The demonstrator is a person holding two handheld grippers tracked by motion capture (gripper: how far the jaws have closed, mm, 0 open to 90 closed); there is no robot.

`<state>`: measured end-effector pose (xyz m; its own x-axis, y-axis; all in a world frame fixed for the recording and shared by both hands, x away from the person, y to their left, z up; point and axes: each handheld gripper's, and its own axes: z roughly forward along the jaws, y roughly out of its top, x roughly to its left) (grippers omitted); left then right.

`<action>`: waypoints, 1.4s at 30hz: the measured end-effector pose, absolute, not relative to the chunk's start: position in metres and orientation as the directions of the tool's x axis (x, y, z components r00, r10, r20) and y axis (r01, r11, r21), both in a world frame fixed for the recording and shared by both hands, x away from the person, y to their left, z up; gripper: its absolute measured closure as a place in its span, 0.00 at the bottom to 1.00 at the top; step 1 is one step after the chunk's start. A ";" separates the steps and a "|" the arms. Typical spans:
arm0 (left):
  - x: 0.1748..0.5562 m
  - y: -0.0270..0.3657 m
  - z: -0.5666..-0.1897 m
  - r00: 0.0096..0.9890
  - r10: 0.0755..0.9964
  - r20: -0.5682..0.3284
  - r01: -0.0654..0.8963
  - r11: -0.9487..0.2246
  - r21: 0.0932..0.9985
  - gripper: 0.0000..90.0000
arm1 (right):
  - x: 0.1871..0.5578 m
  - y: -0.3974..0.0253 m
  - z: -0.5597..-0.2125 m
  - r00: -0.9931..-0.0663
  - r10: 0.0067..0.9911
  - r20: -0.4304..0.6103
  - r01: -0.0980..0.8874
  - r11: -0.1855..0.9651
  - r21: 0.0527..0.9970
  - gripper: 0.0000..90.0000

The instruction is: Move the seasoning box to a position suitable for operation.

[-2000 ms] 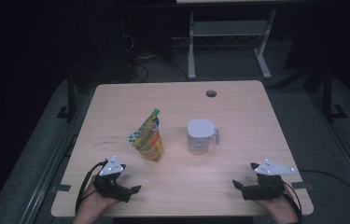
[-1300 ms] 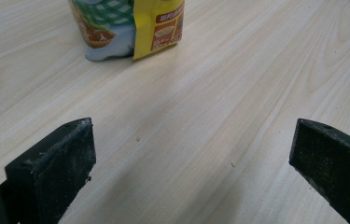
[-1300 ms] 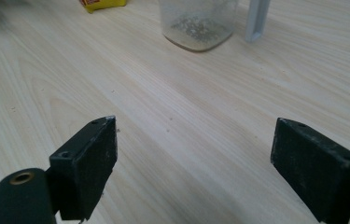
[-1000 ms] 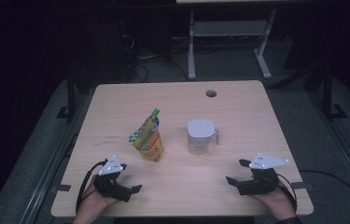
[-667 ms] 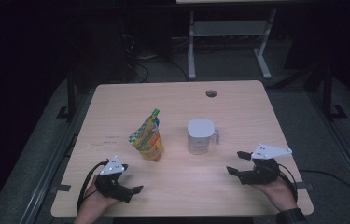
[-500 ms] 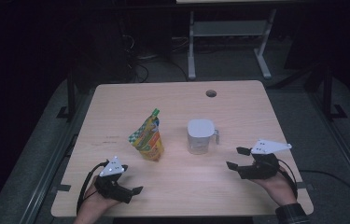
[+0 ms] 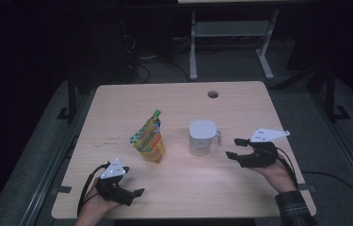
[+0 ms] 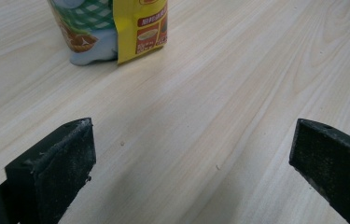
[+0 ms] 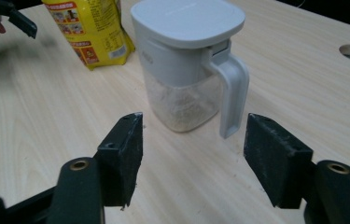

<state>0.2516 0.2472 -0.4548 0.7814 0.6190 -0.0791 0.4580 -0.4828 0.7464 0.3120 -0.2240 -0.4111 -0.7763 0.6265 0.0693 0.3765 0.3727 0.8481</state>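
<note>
Right gripper (image 7: 234, 148) spread wide, raised off desk (image 7: 117, 101), jaws pointed at lidded jug (image 7: 202, 137); handle (image 9: 232, 93) faces it, likely grasp point. Jug upright mid-desk, pale grains inside, possibly cereal. Left gripper (image 7: 135, 194) spread too, resting low near front edge, idle. Snack pouch (image 7: 148, 140) upright just left of jug, apart, top open.
</note>
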 end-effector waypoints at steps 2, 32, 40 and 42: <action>0.251 0.247 -0.455 0.782 0.618 -0.081 0.459 -0.483 0.745 0.00 | 0.321 -0.221 -0.412 -0.783 0.619 0.061 0.374 0.391 0.841 0.42; 0.253 0.245 -0.456 0.793 0.602 -0.091 0.457 -0.489 0.743 0.00 | 0.392 -0.205 -0.410 -0.872 0.486 0.064 0.330 0.486 0.809 0.58; 0.253 0.246 -0.457 0.796 0.598 -0.093 0.458 -0.493 0.740 0.00 | 0.398 -0.199 -0.421 -0.889 0.452 0.070 0.325 0.517 0.792 0.66; 0.253 0.246 -0.457 0.798 0.595 -0.089 0.455 -0.500 0.737 0.00 | 0.398 -0.199 -0.421 -0.890 0.452 0.067 0.323 0.520 0.791 0.67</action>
<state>0.2534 0.2462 -0.4569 0.7985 0.5954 -0.0890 0.4551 -0.5002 0.7367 0.3979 -0.1993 -0.4208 -0.8897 0.4516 0.0669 0.3233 0.5197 0.7908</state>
